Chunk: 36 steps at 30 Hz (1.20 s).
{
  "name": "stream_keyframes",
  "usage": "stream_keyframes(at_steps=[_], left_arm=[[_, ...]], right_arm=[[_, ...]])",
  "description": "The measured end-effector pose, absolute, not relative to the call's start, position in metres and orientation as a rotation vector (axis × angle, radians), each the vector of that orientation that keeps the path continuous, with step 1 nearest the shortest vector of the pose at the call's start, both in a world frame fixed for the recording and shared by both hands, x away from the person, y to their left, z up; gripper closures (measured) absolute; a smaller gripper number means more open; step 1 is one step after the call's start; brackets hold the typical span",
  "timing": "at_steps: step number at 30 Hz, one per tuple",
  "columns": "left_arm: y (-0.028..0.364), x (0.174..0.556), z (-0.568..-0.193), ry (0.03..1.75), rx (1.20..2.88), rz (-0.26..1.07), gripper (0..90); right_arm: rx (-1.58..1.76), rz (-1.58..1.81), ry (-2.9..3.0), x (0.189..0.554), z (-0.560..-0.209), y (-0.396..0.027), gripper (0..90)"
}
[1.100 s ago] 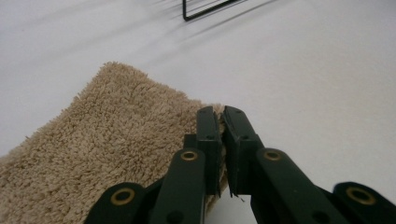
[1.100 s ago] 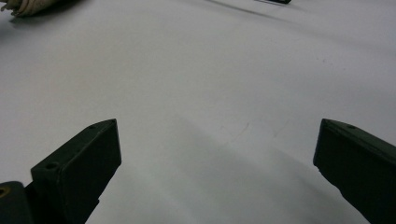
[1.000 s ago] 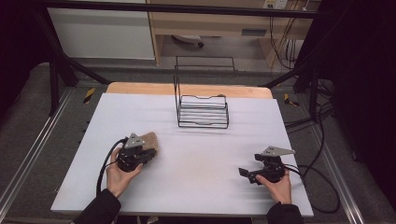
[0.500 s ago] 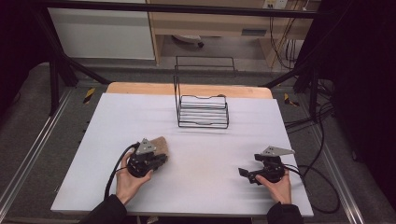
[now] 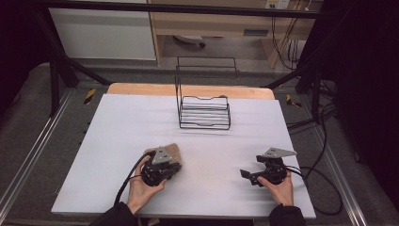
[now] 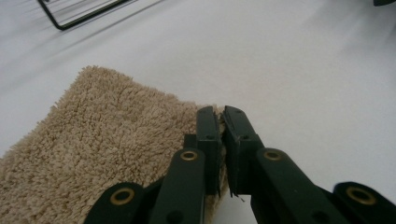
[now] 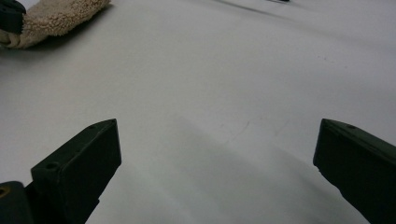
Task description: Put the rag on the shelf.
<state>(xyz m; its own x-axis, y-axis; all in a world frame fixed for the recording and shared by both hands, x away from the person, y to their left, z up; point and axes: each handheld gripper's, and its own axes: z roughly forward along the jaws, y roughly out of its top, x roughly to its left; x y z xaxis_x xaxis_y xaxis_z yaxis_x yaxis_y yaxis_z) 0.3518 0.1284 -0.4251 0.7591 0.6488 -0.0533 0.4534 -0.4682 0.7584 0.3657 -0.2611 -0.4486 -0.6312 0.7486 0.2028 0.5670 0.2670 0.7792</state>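
A tan shaggy cloth [image 6: 93,135] lies flat on the white table [image 5: 117,122]. My left gripper [image 6: 222,116] is shut on the cloth's near corner, with the pile pinched between the two black jaws. From above, the left gripper [image 5: 175,167] sits at the front left with the cloth [image 5: 171,150] showing just beyond it. My right gripper [image 7: 215,135] is open, its jaws wide apart over bare table with nothing between them. In the high view the right gripper [image 5: 245,175] rests at the front right. The cloth [image 7: 56,18] lies far off in the right gripper view.
A black wire rack [image 5: 204,110] stands at the back middle of the table, with a corner of the rack [image 6: 84,14] at the top of the left gripper view. Cables trail off the right edge. A wooden strip [image 5: 188,90] runs along the far edge.
My left gripper has slid to the right and slightly toward the front, dragging the cloth with it. The right gripper has stayed where it was.
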Motion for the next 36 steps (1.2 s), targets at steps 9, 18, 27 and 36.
stream_keyframes(at_steps=[9, 18, 27, 36], left_arm=[[0.107, 0.345, -0.43, 0.789, 2.164, 0.301, 84.8], [0.099, 0.344, -0.435, 0.782, 2.173, 0.265, 83.3], [0.104, 0.344, -0.433, 0.767, 2.18, 0.226, 62.8], [0.132, 0.348, -0.42, 0.781, 2.169, 0.254, 39.6]], right_arm=[[1.23, 1.296, 2.328, 0.366, -0.449, -0.261, 1.4], [1.231, 1.291, 2.332, 0.366, -0.449, -0.261, 1.4], [1.235, 1.295, 2.33, 0.366, -0.449, -0.26, 1.4], [1.222, 1.286, 2.331, 0.366, -0.448, -0.256, 1.4]])
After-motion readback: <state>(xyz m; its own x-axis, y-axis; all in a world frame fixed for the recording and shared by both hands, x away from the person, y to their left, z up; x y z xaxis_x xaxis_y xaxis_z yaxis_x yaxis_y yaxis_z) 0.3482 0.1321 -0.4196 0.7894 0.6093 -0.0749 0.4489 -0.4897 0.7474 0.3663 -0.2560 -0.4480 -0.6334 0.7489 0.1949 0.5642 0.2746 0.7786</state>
